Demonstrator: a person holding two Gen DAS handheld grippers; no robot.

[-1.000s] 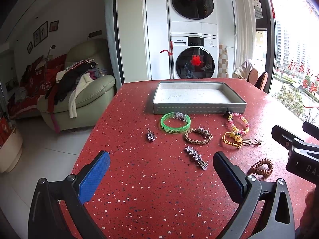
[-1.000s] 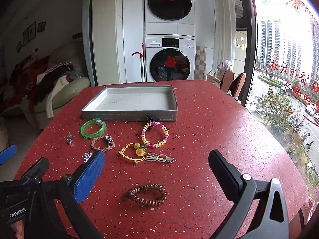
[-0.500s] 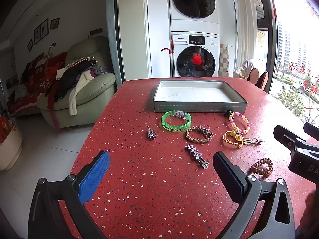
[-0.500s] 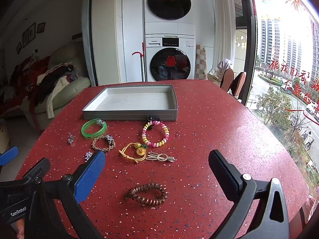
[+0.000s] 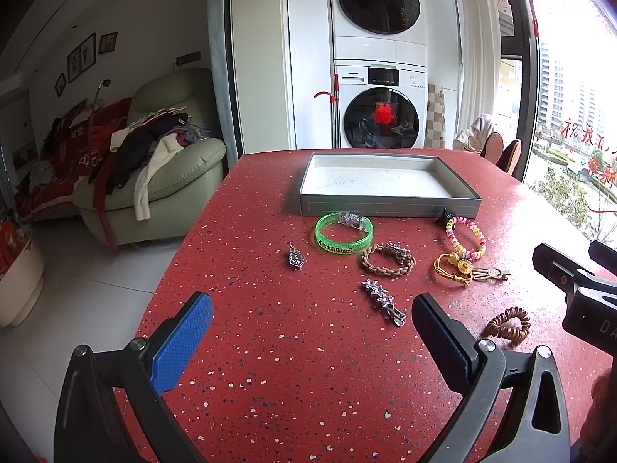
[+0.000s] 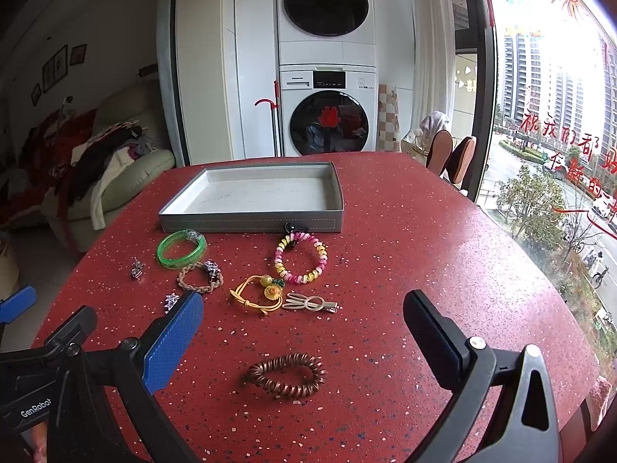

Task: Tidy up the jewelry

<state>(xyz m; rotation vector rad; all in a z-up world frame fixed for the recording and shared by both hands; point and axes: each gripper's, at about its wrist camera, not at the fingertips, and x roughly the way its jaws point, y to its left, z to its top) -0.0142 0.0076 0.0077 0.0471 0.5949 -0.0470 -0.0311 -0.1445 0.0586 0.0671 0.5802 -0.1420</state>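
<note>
A grey tray (image 5: 389,206) (image 6: 250,224) sits empty at the far middle of the red table. Just in front of it lie a green bangle (image 5: 344,233) (image 6: 181,249), a braided bracelet (image 5: 387,261) (image 6: 200,277), a pink-yellow bead bracelet (image 5: 464,237) (image 6: 301,257), a yellow cord charm (image 5: 453,269) (image 6: 256,294), a beige clip (image 6: 310,303), a star hair clip (image 5: 383,301), a small pendant (image 5: 295,259) (image 6: 136,269) and a brown coil hair tie (image 6: 287,375) (image 5: 508,326). My left gripper (image 5: 308,339) hovers open near the star clip. My right gripper (image 6: 304,341) is open, just short of the coil tie.
The red speckled table (image 5: 293,366) drops off at the left toward a white floor and a green sofa (image 5: 154,189) piled with clothes. Stacked washing machines (image 5: 380,73) stand behind the table. Chairs (image 6: 451,154) and a window are at the right.
Both views have shifted very slightly; the jewelry and tray have not moved, and both grippers have stayed open.
</note>
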